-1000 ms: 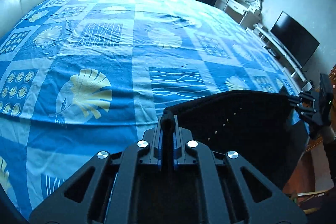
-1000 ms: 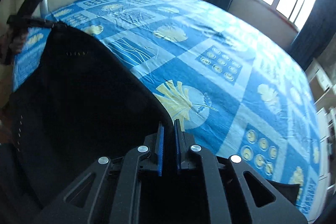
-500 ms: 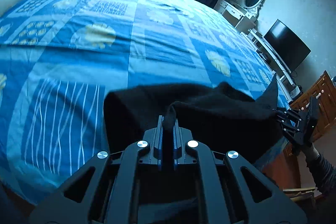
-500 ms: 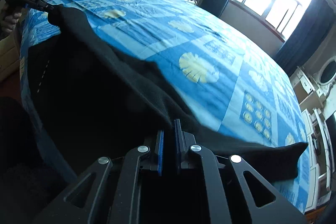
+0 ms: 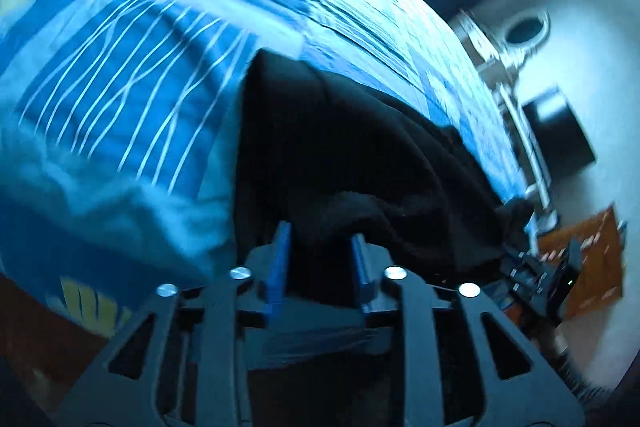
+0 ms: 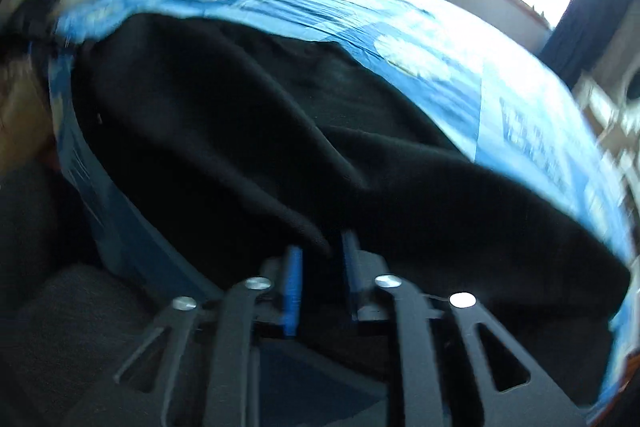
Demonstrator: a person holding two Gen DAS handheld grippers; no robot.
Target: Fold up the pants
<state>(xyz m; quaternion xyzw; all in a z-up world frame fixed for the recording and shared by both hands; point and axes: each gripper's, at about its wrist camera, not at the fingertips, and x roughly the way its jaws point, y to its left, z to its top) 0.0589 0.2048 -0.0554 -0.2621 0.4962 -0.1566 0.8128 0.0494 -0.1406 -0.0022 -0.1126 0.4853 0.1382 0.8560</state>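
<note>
Two grippers, both with jaws standing apart right now and nothing pinched between the blue pads, though the cloth sits close in front of them. In the left wrist view the bed (image 5: pixel 132 95) with its blue patterned cover fills the upper left, and the pants (image 5: pixel 340 155) are a black heap spread from centre frame toward the lower right, lying on the cover near the bed's edge. The left gripper (image 5: pixel 322 251) sits bottom centre with a bunched fold of fabric right at its opening. Everything's motion-blurred, so seams are hard to make out.

In the right wrist view the pants (image 6: pixel 280 131) sprawl across the middle from upper left to lower right, and the right gripper (image 6: pixel 320 267) is at the bottom centre, a ridge of cloth just ahead of it.

My guess on handling: soft, floppy, fairly thick knit, light, not slippery. It'll sag and wrinkle wherever unsupported. I'd grab at an edge or corner, one gripper each, and keep it taut.
</note>
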